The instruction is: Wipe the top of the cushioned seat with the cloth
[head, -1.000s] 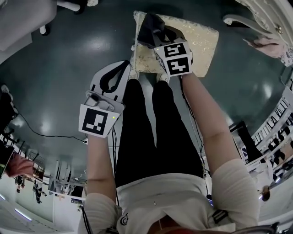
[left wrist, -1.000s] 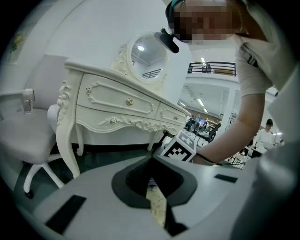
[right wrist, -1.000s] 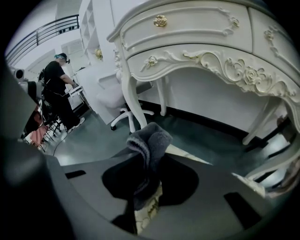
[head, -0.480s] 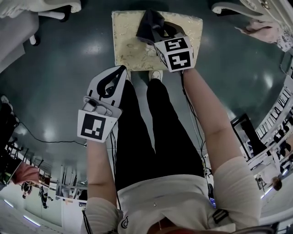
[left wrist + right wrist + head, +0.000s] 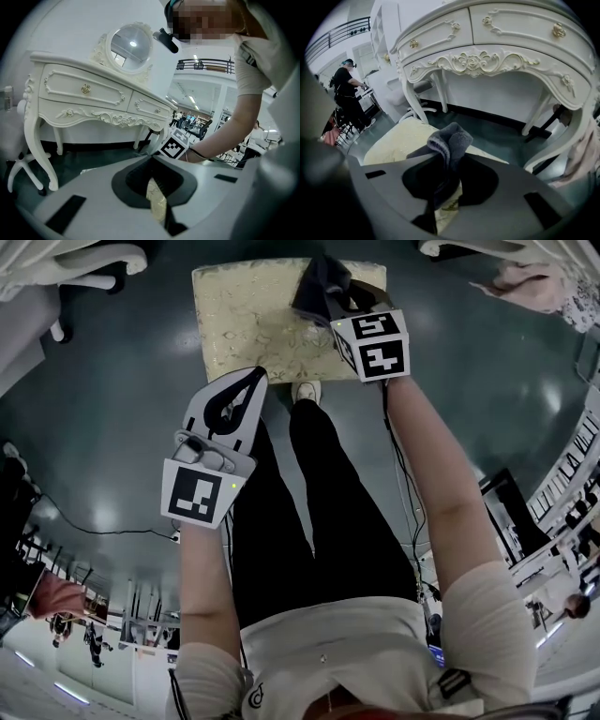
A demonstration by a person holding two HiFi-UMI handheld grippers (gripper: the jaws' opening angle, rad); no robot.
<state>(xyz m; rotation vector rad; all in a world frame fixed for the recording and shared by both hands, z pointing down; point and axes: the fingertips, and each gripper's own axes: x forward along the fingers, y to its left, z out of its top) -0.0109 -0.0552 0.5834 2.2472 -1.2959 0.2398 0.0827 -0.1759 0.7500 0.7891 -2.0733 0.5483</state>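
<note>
The cream, gold-patterned cushioned seat (image 5: 248, 320) stands on the dark floor just ahead of the person's feet. A dark grey cloth (image 5: 319, 287) lies bunched on the seat's far right part, with my right gripper (image 5: 330, 304) shut on it. In the right gripper view the cloth (image 5: 449, 140) sticks up between the jaws above the seat (image 5: 396, 140). My left gripper (image 5: 251, 381) hangs over the floor by the seat's near edge, jaws together and holding nothing. A sliver of the seat (image 5: 156, 202) shows through its gap.
A white carved dressing table (image 5: 497, 51) with a round mirror (image 5: 129, 44) stands just beyond the seat. White chair bases (image 5: 84, 263) sit at the far left and a pink cloth (image 5: 530, 277) at the far right. The person's shoes (image 5: 305, 390) touch the seat's near edge.
My right gripper has dragged the cloth across the seat top from its left edge to its right part. The left gripper has stayed low beside the near edge.
</note>
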